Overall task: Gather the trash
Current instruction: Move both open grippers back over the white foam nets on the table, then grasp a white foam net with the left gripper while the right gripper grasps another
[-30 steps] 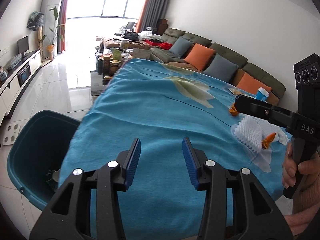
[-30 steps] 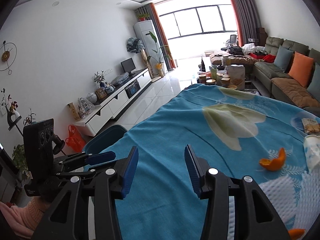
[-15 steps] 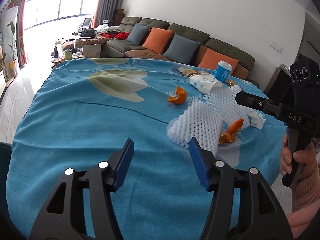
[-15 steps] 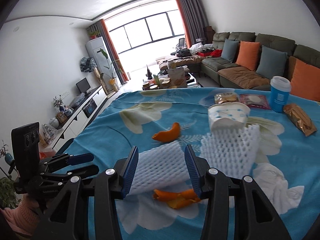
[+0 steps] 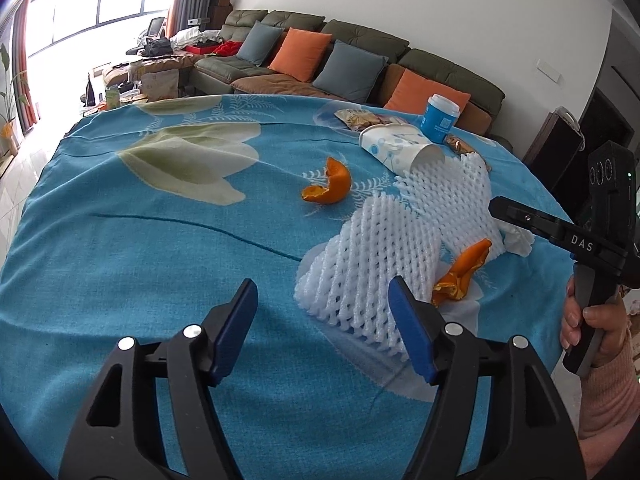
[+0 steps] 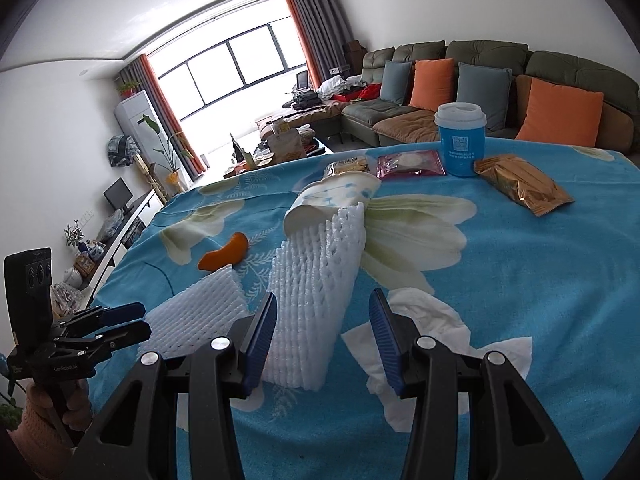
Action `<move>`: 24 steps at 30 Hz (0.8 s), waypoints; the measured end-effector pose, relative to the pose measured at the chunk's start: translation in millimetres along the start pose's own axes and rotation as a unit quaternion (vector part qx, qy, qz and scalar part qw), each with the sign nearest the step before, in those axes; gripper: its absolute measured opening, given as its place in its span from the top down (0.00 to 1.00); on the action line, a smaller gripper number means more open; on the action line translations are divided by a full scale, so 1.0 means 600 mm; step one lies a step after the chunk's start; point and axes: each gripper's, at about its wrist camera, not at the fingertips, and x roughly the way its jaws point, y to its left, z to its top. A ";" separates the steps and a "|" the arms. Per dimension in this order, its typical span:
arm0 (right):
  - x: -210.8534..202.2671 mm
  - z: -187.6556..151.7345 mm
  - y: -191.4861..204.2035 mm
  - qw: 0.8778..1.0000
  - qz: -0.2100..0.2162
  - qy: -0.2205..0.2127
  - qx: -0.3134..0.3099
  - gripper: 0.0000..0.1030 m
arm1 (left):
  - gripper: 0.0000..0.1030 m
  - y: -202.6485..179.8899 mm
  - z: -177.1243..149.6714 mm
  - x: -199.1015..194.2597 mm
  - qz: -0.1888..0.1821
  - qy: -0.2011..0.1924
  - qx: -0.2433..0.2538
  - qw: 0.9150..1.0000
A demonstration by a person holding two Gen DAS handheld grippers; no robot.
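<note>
Two white foam net sleeves lie on the blue flowered tablecloth (image 5: 140,272). My left gripper (image 5: 324,320) hovers over the near sleeve (image 5: 372,268); its jaws are opening, the sleeve's near corner sits between them and neither pad presses on it. My right gripper (image 6: 324,336) is open above the far sleeve (image 6: 316,292), whose near end lies between the fingers with a gap at the right pad. A tipped paper cup (image 5: 400,148) touches that sleeve. Orange peels (image 5: 330,188) (image 5: 464,268) and a crumpled tissue (image 6: 420,320) lie close by.
An upright blue lidded cup (image 6: 460,140) and several snack packets (image 6: 520,188) stand at the table's far side. Behind it runs a sofa (image 5: 360,48) with cushions. A person's hand (image 5: 592,320) holds the right gripper's handle at the table's right edge.
Both views have swung from the table's bare end and the teal bin to the trash pile. The left jaws have spread wider; the right jaws kept their gap.
</note>
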 end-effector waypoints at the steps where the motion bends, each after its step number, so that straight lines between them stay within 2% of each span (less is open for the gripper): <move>1: 0.003 0.000 -0.001 1.000 0.002 0.003 0.002 0.56 | 0.35 -0.001 0.001 0.004 0.000 0.004 0.001 1.000; 9: 0.009 0.000 0.006 1.000 0.013 0.010 -0.006 0.58 | 0.31 -0.005 0.003 0.022 -0.023 0.032 0.000 0.999; 11: 0.007 0.000 0.007 1.000 0.016 0.008 -0.006 0.69 | 0.31 -0.004 0.003 0.025 -0.023 0.036 -0.003 0.999; 12: 0.005 -0.001 0.007 1.000 0.017 0.007 -0.004 0.70 | 0.32 -0.004 0.002 0.025 -0.022 0.036 -0.002 0.999; 17: -0.002 0.002 0.004 1.000 0.023 0.003 -0.001 0.84 | 0.50 -0.009 0.000 0.024 -0.013 0.039 0.004 0.999; 21: -0.012 0.004 0.011 1.000 0.025 -0.006 -0.009 0.87 | 0.62 -0.015 -0.005 0.020 -0.016 0.039 0.010 0.999; 24: -0.021 0.007 0.018 0.999 0.026 -0.015 -0.014 0.88 | 0.75 -0.018 -0.010 0.015 -0.019 0.034 0.011 0.999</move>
